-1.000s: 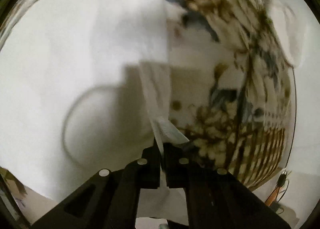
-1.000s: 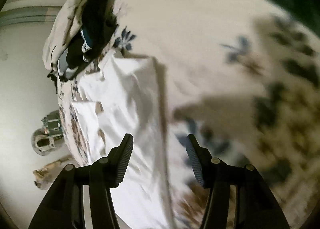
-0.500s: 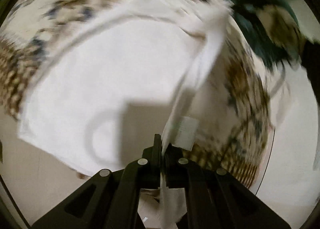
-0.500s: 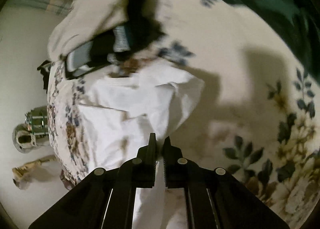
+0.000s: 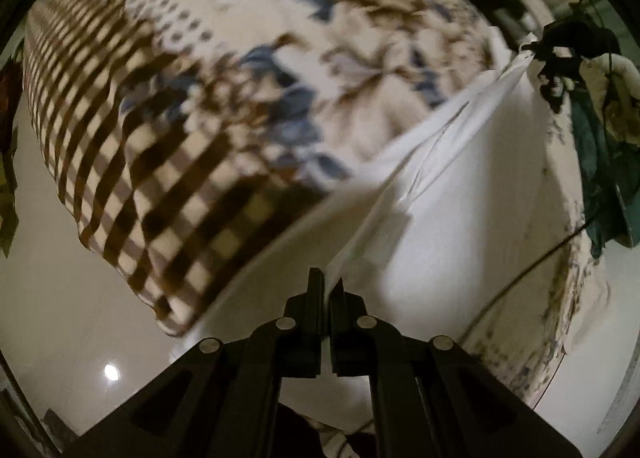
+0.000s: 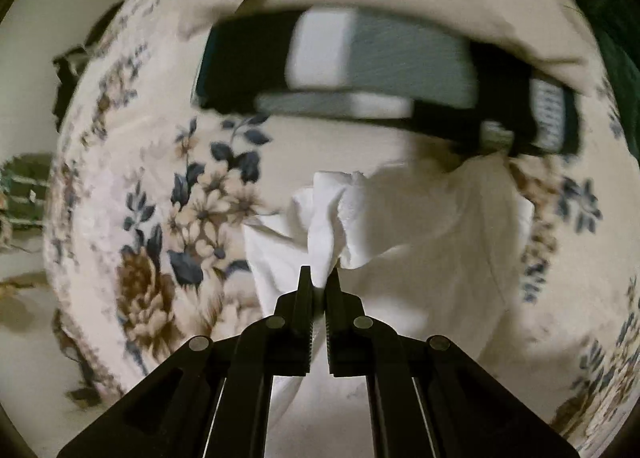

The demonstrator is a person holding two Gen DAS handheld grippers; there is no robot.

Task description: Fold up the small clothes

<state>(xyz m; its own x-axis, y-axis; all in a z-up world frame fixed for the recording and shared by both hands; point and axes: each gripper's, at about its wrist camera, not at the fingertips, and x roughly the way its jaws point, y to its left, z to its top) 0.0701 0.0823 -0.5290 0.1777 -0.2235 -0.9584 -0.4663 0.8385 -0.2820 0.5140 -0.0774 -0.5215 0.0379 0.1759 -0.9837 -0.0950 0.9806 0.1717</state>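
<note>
Now that the right gripper [image 6: 320, 278], open a second ago, pinches the white garment [image 6: 420, 258] like the left gripper [image 5: 329, 286], the cloth hangs stretched above the floral bedspread [image 6: 160, 178], ready for folding.

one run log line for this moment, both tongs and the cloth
left tongs: shut on white garment | right tongs: shut on white garment, bunched | garment: lifted, stretched over floral bedspread | fold: not yet done
</note>
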